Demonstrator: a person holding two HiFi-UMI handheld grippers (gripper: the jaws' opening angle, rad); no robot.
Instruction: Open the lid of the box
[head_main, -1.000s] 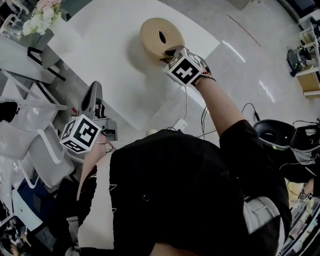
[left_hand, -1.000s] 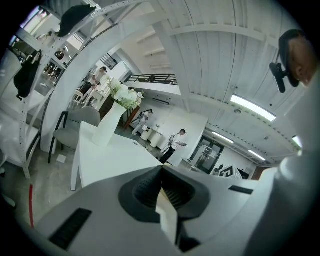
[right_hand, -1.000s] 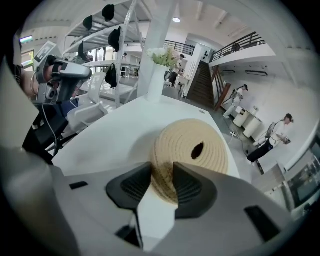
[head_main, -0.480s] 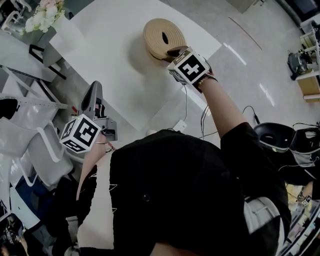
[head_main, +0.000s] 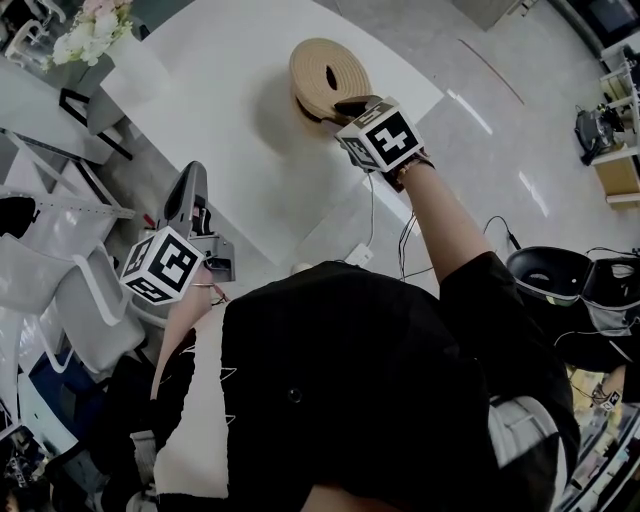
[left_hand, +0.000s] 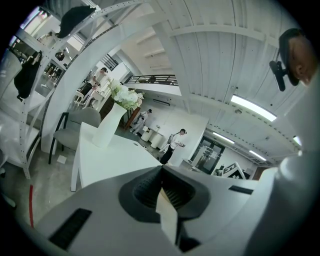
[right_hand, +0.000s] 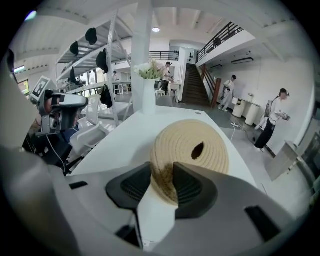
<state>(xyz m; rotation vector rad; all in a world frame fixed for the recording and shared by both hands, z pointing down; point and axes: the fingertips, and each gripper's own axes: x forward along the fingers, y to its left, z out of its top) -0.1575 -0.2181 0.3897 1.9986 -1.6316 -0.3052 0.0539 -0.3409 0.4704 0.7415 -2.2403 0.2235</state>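
Observation:
A round woven straw lid (head_main: 327, 70) with a small oval hole sits tilted on the white table (head_main: 220, 120). The box under it is mostly hidden. My right gripper (head_main: 347, 106) is shut on the lid's near rim. In the right gripper view the rim (right_hand: 162, 175) is pinched between the two pads of the right gripper (right_hand: 167, 182), and the lid's face (right_hand: 195, 147) tips up toward the camera. My left gripper (head_main: 189, 175) hangs off the table's left edge, away from the lid. In the left gripper view its jaws (left_hand: 162, 187) are shut with nothing in them.
A white vase of flowers (head_main: 85, 30) stands on the table's far left corner, and shows again as the vase (left_hand: 111, 122). White chairs (head_main: 60, 290) crowd the left side. Cables and a plug (head_main: 362, 250) lie on the floor by the table's near edge.
My right gripper and the lid rim it holds have shifted slightly right and away. The left gripper has stayed where it was.

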